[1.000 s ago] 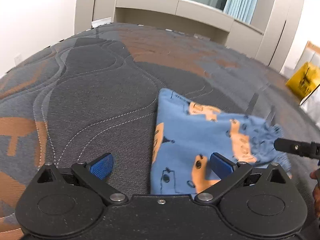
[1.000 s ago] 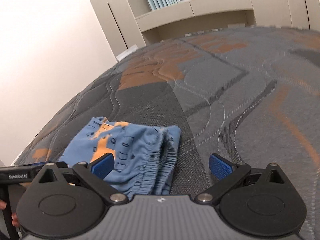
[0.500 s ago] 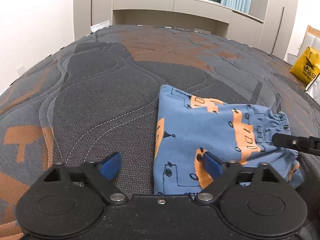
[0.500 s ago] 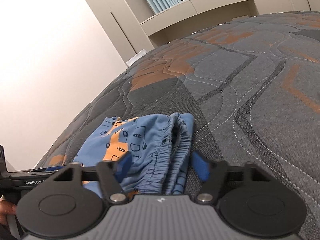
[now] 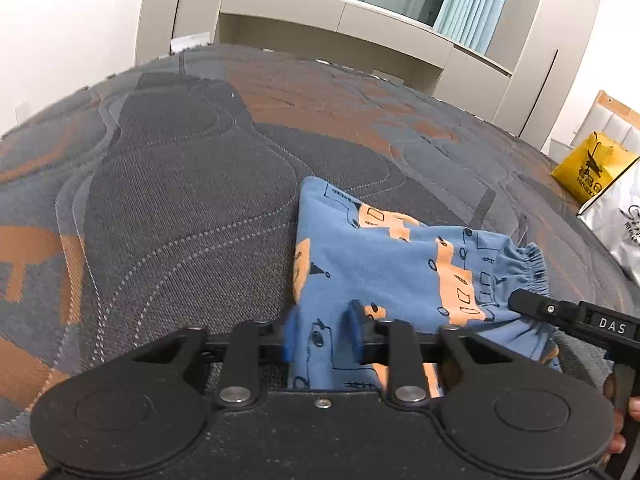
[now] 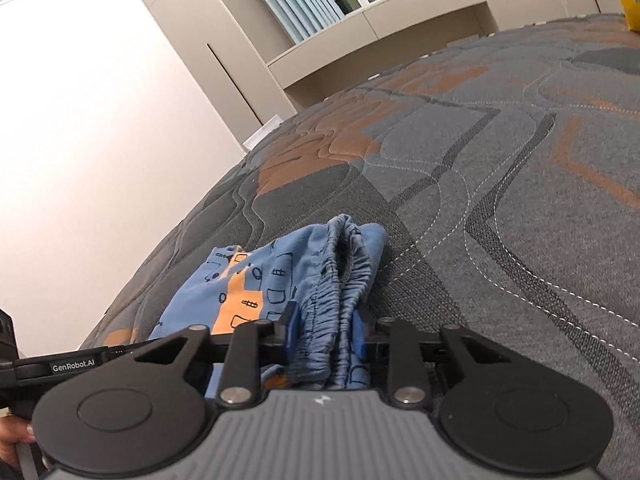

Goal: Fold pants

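Observation:
The blue pants (image 5: 384, 264) with an orange and black print lie folded on the quilted mattress (image 5: 180, 168). My left gripper (image 5: 322, 334) is shut on their near left edge. My right gripper (image 6: 324, 330) is shut on the gathered elastic waistband (image 6: 344, 276) at the pants' (image 6: 256, 284) right end. The right gripper's body (image 5: 576, 318) shows at the right of the left wrist view, and the left gripper's body (image 6: 60, 366) at the left of the right wrist view.
The grey and orange mattress (image 6: 500, 184) stretches far ahead and to both sides. A yellow bag (image 5: 592, 170) and a white bag (image 5: 620, 220) stand at its right edge. Beige cabinets (image 5: 360, 36) and a white wall (image 6: 100, 140) lie beyond.
Both grippers went from open to shut, each closing on the pants: the left on the near left edge, the right on the waistband.

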{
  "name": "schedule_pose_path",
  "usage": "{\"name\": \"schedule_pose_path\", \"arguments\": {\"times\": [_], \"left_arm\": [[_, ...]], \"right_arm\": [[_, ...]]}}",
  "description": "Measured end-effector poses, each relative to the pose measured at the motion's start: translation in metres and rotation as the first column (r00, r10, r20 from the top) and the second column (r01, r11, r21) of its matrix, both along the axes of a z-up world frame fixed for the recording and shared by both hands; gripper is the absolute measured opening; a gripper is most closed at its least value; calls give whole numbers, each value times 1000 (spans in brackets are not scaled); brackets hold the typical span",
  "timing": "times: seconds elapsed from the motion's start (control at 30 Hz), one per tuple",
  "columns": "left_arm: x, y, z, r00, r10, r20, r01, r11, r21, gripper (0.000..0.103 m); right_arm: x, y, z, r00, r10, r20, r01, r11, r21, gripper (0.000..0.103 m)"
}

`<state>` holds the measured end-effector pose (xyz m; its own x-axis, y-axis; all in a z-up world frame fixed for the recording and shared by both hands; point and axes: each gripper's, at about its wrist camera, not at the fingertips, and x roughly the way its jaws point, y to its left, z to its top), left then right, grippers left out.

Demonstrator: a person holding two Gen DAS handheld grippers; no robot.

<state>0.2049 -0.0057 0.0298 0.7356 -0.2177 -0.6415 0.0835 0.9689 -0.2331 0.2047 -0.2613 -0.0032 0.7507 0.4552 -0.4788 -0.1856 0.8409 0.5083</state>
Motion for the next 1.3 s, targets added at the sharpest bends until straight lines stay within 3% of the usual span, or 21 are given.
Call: {"name": "schedule_pose_path", "arguments": {"times": [0.43,0.83,1.03,1.3], "left_arm": [[1,3,29,992,-22,122,20,1000,19,8],[41,57,40,980,85,178,-98,993,62,7],[54,77,19,985,114,128,-121,992,47,8],[52,80,11,985,120,125,-126,991,44,9]], "right_arm": [[-8,30,33,992,2,129,7,998,-66,23],[58,96,47,976,86,199,-73,994,-76,23],[91,115,24,986,103,127,-91,991,-96,24],[92,108,10,993,77,91,-68,993,-98,25]]}}
